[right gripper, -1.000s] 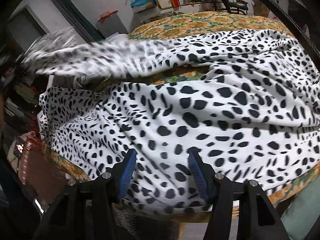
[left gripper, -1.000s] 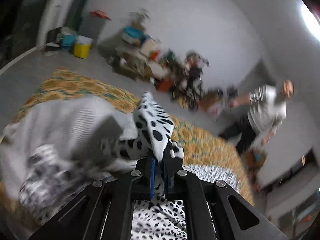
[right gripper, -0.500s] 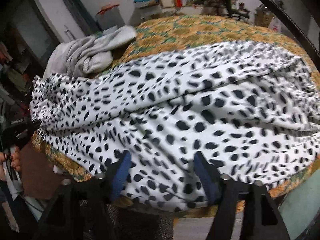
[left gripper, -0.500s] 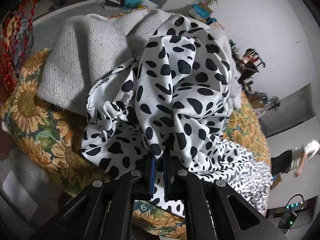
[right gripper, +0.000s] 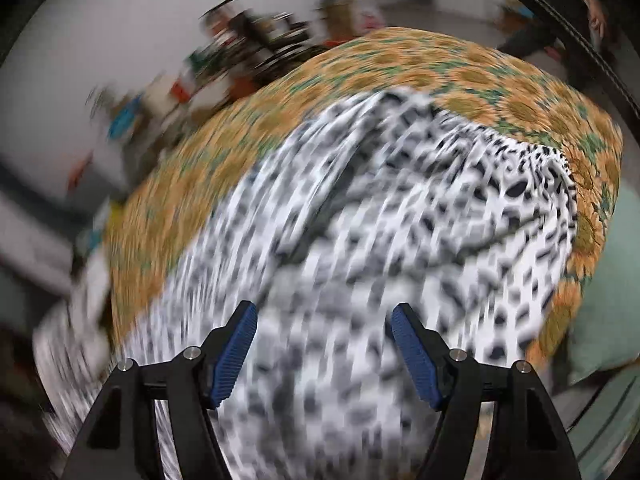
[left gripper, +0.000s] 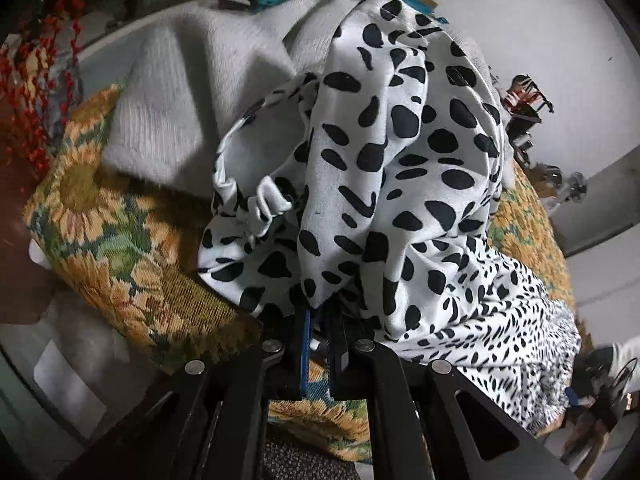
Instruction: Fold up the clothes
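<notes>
bare sunflower cloth on the table [left gripper: 120,264] open to the left of the left gripper [left gripper: 318,320], up to the near edge. straight ahead blocked by bunched spotted garment [left gripper: 400,160], pinched between its closed pads. farther left, a heaped grey knit [left gripper: 180,92] rising as a barrier. ahead of the wide-open right gripper [right gripper: 324,320], spotted garment [right gripper: 360,240] spread flat across the table [right gripper: 500,92]; bare cloth free beyond and along the right rim. view blurred.
</notes>
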